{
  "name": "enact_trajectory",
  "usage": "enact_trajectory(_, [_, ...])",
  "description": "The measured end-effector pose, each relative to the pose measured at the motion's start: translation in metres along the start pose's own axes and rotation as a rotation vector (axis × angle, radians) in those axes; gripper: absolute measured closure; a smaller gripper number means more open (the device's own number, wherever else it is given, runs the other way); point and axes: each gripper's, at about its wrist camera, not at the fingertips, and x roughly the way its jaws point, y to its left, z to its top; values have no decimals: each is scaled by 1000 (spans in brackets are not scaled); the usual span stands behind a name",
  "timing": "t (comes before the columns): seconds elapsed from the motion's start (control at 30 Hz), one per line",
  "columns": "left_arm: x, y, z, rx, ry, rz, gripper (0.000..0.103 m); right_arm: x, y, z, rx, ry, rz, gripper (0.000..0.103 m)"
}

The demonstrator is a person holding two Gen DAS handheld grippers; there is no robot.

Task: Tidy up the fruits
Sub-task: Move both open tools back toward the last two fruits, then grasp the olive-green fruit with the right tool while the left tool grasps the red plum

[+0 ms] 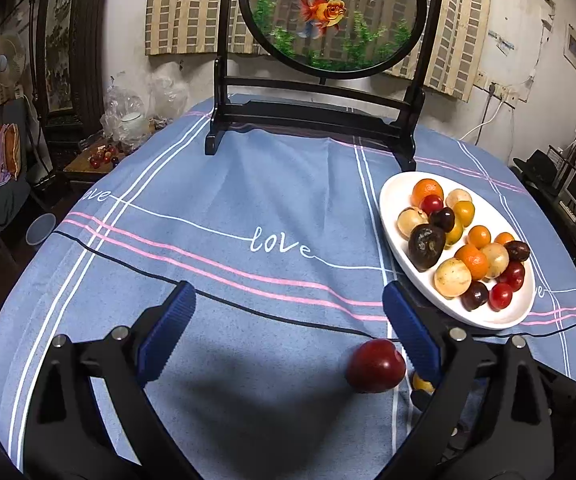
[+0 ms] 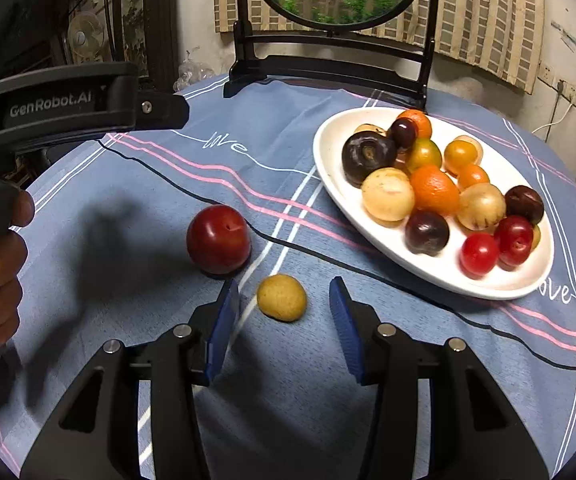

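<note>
Left of white oval plate w/ piled fruit: 1 red plum, 1 small yellow fruit on blue cloth. Right gripper jaws apart, straddling yellow fruit; left gripper apart, empty, plum by its right finger.

A blue cotton tablecloth with pink, white and black stripes and white "love" script. A white oval ceramic plate holds orange, red, dark purple and pale yellow fruit. Both claws have blue pads on black frames.
</note>
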Motion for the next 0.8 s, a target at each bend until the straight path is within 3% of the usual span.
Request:
enact_trajectory(0.43, [3,2,-1,-9,11,13,7,13,5,3,-8,60,-1,54])
enact_trajectory(0.7, [3,2,-1,-5,12,12,7,14,5,3,-2,59,0,76])
enact_trajectory(0.8, [4,2,-1,-5,12,5,7,3,-3,1,33,31,0,76])
